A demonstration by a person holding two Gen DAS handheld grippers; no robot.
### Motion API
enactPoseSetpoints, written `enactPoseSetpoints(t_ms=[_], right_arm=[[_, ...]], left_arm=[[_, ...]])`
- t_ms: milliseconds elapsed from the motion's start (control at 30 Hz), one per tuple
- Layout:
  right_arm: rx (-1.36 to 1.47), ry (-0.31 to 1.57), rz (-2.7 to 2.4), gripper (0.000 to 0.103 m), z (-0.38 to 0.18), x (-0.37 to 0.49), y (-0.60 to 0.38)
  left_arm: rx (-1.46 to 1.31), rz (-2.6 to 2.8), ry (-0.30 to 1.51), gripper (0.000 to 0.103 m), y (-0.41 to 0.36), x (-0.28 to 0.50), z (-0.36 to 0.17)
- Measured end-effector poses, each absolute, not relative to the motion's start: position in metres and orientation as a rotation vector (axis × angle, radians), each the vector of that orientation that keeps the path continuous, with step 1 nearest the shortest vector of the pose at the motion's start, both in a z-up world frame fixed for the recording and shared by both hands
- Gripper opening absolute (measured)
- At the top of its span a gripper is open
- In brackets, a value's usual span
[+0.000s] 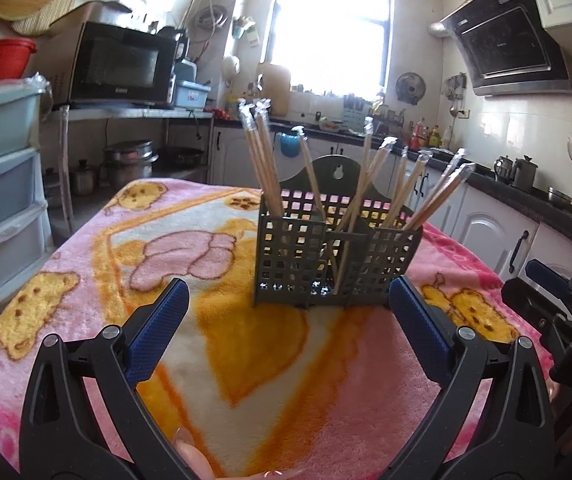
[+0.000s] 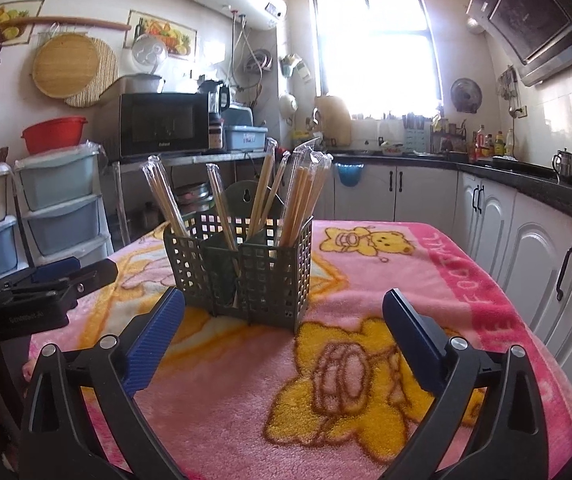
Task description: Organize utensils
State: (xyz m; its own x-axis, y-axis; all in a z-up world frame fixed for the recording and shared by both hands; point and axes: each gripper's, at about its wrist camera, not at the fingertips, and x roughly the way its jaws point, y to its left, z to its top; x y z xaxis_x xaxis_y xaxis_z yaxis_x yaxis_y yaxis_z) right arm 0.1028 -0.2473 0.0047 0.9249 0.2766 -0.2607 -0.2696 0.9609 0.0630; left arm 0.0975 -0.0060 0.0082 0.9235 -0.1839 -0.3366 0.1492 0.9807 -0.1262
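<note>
A dark green perforated utensil holder stands upright on a pink and yellow cartoon blanket. Several plastic-wrapped wooden chopsticks lean in its compartments. My left gripper is open just in front of the holder, nothing between its blue pads. My right gripper is also open, wide, short of the holder's near corner, and empty. The right gripper shows at the right edge of the left wrist view, and the left gripper at the left edge of the right wrist view.
White cabinets under a black counter run along the right, close to the blanket's edge. Stacked plastic drawers stand at the left. A microwave sits on a shelf behind. Fingertips show at the bottom.
</note>
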Motion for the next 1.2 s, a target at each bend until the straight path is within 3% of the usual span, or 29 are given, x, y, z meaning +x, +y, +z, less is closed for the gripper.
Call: enactPoseSetpoints(t_ms=[233,1200], right_arm=[[0.049,0.191,0.257,0.096,0.005,0.088,-0.249],[0.03,0.167,0.227,0.097,0.002,0.081,-0.242]], left_arm=[[-0.033,-0.153,0.261,0.093,-0.019,0.08,0.007],[-0.038,-0.151,0.238,0.093,-0.018,0.075,0.005]])
